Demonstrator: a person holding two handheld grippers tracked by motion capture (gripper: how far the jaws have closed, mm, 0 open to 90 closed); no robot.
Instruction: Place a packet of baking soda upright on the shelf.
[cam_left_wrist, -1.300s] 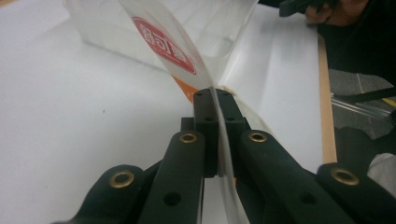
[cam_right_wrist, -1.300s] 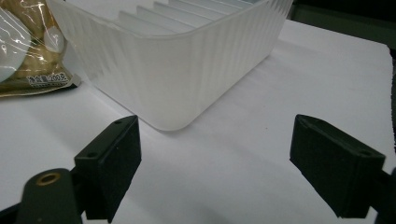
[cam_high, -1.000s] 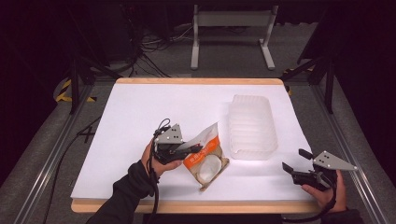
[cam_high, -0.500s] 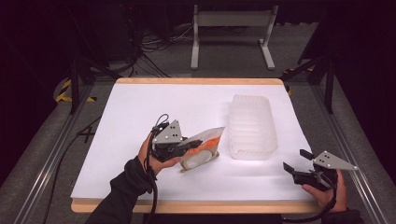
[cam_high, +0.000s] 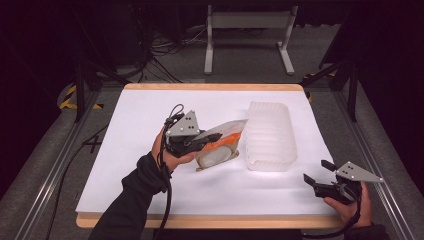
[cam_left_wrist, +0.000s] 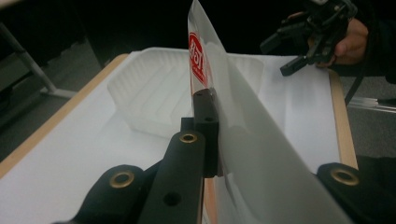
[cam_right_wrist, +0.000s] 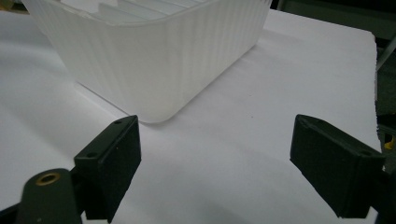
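A: High view first. Left gripper (cam_high: 212, 139) clamped on the edge of a clear packet (cam_high: 220, 147) with an orange label, packet lifted off the white table cover (cam_high: 125, 150) and hanging just beside the near left corner of the ribbed plastic bin (cam_high: 270, 135)

B: Confirmed in the left gripper view: jaws pinched flat on the film of the packet (cam_left_wrist: 243, 140), bin (cam_left_wrist: 154, 102) straight ahead and a little lower. Likely heading into the bin

A: Then best to keep the pinch firm, raise until the packet's heavy round bottom clears the bin's rim, carry across to the middle of the bin, and only then let go. Risky to drag low: bottom edge could catch the bin's wall and push it

B: Agreed. Thin film too, so prone to slipping or swinging if moved fast

A: Right gripper (cam_high: 320, 177) resting in the hand near the table's front edge, to the right of the bin's near end, jaws apart and holding nothing

B: Same in the right gripper view: wide gap between the pads, bin's (cam_right_wrist: 154, 60) rounded corner just beyond them. Free to steady the bin if needed

A: Nothing between packet and bin. Beyond the bin's far end, a metal stand (cam_high: 247, 37) and cables (cam_high: 165, 52) on the floor, well clear
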